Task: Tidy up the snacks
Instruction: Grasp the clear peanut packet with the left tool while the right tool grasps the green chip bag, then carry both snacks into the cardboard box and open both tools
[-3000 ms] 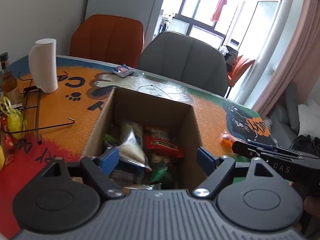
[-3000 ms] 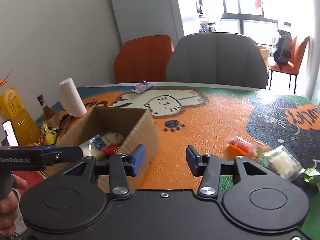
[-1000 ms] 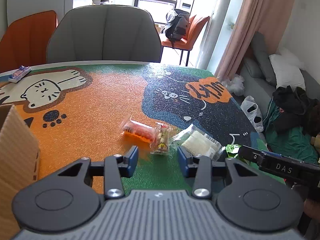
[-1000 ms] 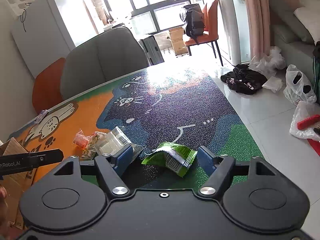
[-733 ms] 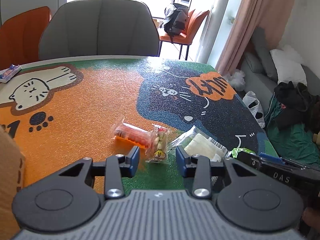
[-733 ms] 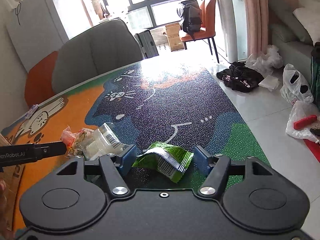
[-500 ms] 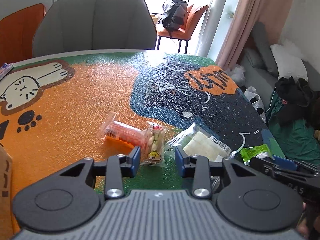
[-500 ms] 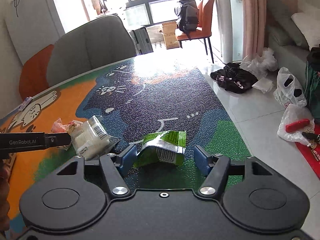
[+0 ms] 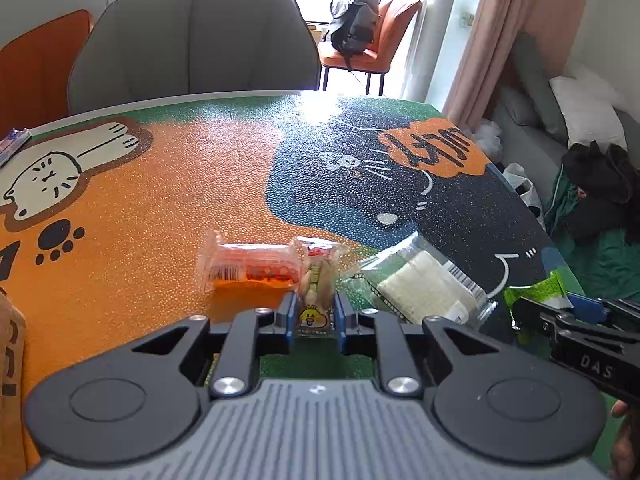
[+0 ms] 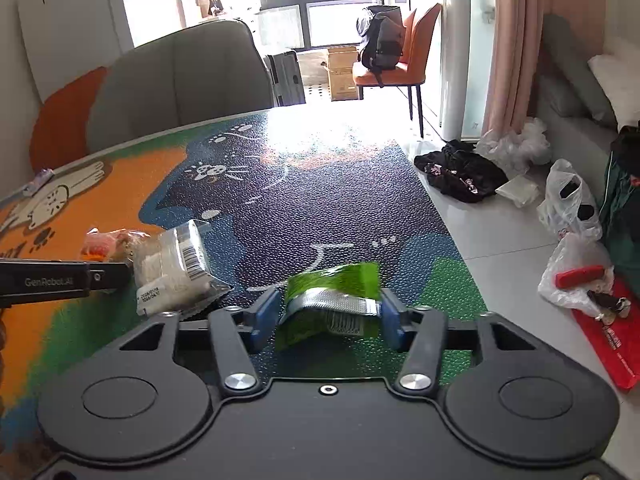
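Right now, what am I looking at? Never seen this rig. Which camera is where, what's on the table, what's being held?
No robot arm here: a person holds a two-finger gripper in each hand, with a fisheye camera on each looking along its fingers.

Left wrist view: the left gripper is shut on a small clear snack packet with a yellow chick print. Beside it on the cartoon-cat table mat lie an orange-red packet and a clear pack of white snacks.

Right wrist view: the right gripper has just been closing around a green packet; its pads look to be against the packet's sides. The left gripper's tip shows at that view's left edge.
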{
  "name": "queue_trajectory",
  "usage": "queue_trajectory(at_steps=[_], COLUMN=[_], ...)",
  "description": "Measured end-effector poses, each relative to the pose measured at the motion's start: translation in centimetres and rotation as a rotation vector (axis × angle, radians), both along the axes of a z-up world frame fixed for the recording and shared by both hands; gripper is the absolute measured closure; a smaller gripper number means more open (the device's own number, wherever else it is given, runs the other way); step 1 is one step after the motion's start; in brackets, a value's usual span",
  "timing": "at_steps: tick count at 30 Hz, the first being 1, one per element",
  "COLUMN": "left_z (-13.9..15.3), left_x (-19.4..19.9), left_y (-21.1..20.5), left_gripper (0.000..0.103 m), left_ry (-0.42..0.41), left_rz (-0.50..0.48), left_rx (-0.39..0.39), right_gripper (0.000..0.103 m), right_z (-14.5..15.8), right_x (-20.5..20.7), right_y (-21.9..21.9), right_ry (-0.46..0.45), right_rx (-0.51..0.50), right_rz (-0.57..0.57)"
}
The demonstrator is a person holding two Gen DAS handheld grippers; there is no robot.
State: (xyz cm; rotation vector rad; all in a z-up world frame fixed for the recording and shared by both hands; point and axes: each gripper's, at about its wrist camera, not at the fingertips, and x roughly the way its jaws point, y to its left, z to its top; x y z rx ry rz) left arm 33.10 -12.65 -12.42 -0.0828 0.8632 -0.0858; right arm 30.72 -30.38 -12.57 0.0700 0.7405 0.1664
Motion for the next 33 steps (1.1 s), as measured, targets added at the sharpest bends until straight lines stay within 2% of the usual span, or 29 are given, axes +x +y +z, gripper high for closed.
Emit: queue_trajectory(at_steps=[1, 2, 7, 17, 33], left_z=[0.1, 0.2, 1.3, 5.4, 9.9], left_x=[-0.2, -0.5, -2.1, -6.1, -12.5], left_y=[0.2, 0.3, 0.9, 2.9, 8.3], left_gripper=[0.086, 0.086, 0.086, 0.086, 0.086], left_ry=[0.002, 0.003, -0.011, -0.07, -0.117], left_rz=[-0.001, -0.002, -0.006, 0.015, 0.087], left_rx=[-0.006, -0.014, -0.032, -0.058, -0.052], right_gripper=[0.071, 0.072, 0.073, 0.073, 0.072], right_z=[0.2, 0.3, 0.6, 4.0, 7.8], right_x=[-0.1, -0.3, -1.6, -4.4, -7.7], right_y=[-0.1, -0.1, 0.3, 2.7, 8.4], right_ry=[0.008, 0.01, -0.002, -0.07, -0.128], right_rx=[0.012, 0.015, 0.047, 0.076, 0.105], right_rz=[0.015, 0.023, 0.045, 0.095, 0.226])
